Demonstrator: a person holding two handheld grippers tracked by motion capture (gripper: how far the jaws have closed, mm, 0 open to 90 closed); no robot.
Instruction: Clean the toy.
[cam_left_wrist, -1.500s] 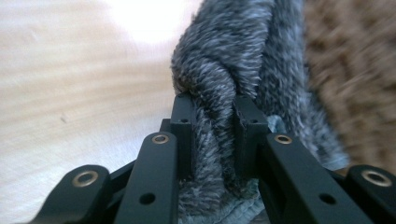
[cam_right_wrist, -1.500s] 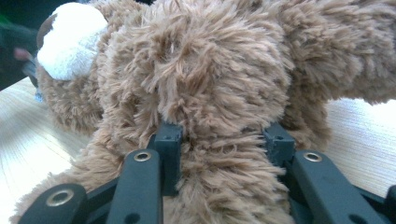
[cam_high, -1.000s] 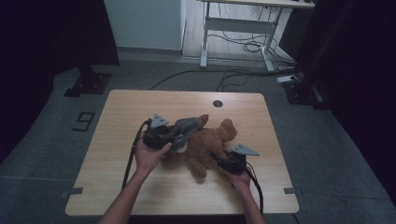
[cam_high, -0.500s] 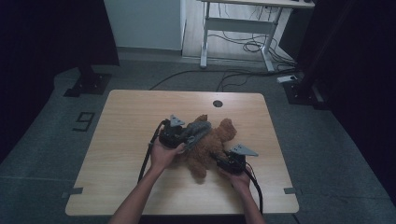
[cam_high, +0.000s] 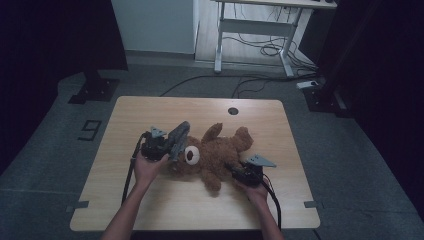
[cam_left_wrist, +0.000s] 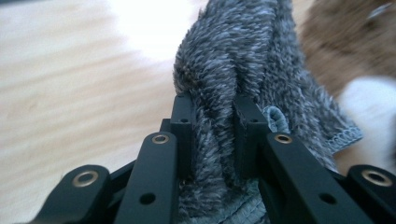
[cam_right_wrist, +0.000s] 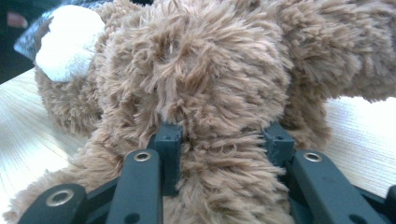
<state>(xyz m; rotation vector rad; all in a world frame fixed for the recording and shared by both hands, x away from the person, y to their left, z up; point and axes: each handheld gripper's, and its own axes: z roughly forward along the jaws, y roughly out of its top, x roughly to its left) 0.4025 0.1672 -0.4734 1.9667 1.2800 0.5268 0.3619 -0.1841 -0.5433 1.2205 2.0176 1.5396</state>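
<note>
A brown teddy bear (cam_high: 220, 152) with a white muzzle (cam_high: 192, 155) lies on its back in the middle of the wooden table (cam_high: 150, 107). My left gripper (cam_high: 172, 145) is shut on a grey fleecy cloth (cam_high: 179, 136), holding it against the bear's head. In the left gripper view the cloth (cam_left_wrist: 243, 70) is bunched between the jaws of the left gripper (cam_left_wrist: 215, 119), with brown fur just beyond it. My right gripper (cam_high: 235, 171) is shut on the bear's body from the right. In the right gripper view the right gripper (cam_right_wrist: 222, 133) has a thick fold of the bear (cam_right_wrist: 205, 70) between its jaws.
A dark round hole (cam_high: 232, 111) sits near the table's far edge. Cables (cam_high: 272, 197) trail from both grippers toward the front edge. Beyond the table stand a white desk frame (cam_high: 250, 30) and floor cables (cam_high: 260, 47); dark stands flank both sides.
My left hand swung out toward the bear's belly with the grey cloth, then came back left and lower to the bear's head. The right gripper and the bear have stayed put.
</note>
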